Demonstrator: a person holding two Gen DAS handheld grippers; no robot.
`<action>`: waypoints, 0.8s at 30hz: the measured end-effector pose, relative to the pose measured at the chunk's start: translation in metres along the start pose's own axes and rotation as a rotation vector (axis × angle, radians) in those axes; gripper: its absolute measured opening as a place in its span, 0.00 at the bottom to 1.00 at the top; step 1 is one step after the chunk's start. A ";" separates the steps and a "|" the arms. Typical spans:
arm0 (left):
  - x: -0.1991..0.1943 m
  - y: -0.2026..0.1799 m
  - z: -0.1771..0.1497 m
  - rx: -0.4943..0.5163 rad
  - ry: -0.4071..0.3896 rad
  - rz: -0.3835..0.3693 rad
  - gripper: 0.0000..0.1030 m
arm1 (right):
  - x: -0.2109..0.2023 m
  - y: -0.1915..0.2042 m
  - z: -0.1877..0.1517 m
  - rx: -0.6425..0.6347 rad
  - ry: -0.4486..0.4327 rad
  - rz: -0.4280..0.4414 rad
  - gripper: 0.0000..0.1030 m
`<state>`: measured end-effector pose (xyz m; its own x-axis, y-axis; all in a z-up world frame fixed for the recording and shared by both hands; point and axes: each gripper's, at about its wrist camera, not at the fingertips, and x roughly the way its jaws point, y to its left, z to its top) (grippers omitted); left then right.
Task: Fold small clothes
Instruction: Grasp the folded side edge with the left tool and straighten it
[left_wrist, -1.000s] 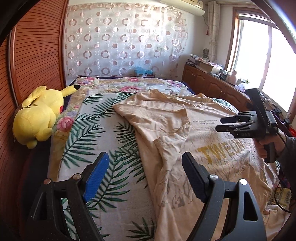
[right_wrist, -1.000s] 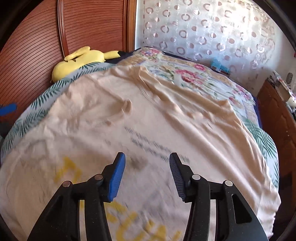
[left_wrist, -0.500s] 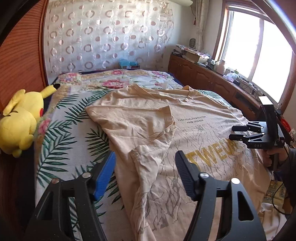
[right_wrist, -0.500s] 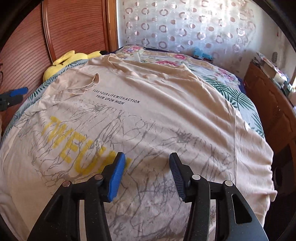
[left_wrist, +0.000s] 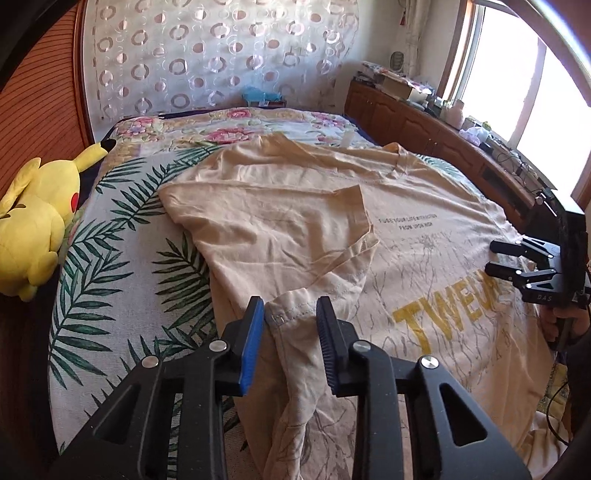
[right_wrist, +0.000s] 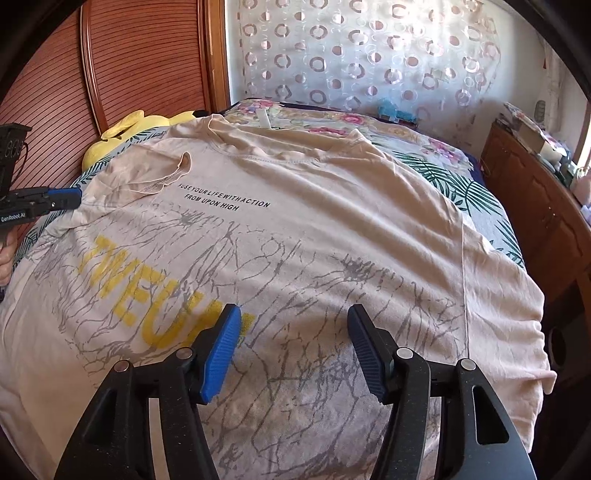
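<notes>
Shirt (left_wrist: 295, 206) lies flat on the bed (left_wrist: 122, 258). Left tool (left_wrist: 290, 325), wide a moment ago, is closing on its sleeve, low middle. Right tool (right_wrist: 293, 343) is opening, empty. Folding can start.

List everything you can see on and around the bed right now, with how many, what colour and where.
T-shirt: one, beige with yellow letters, spread across the bed.
Bedspread: one, white with green leaves and pink flowers, under the T-shirt.
Plush toy: one, yellow, at the bed's edge by the wooden wall.
Curtain: one, white with rings, behind the bed.
Cabinet: one, brown, under the window.
Left gripper: black and blue, jaws closing around a shirt edge.
Right gripper: black and blue, jaws opening above the shirt, nothing between them.
</notes>
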<state>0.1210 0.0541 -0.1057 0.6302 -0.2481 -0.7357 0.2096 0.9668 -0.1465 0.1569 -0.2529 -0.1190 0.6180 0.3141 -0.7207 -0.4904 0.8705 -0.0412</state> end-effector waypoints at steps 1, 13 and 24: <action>0.002 0.000 -0.001 -0.002 0.009 0.007 0.30 | -0.001 0.000 0.000 -0.002 0.000 -0.003 0.61; 0.000 -0.009 -0.004 0.054 0.003 0.012 0.08 | -0.002 -0.002 0.000 -0.003 0.001 -0.005 0.62; -0.028 -0.050 -0.007 0.166 -0.048 -0.020 0.07 | -0.002 -0.002 0.000 -0.004 0.000 -0.005 0.62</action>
<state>0.0873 0.0132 -0.0821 0.6585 -0.2739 -0.7010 0.3408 0.9390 -0.0467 0.1570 -0.2555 -0.1176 0.6200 0.3099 -0.7208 -0.4902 0.8703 -0.0474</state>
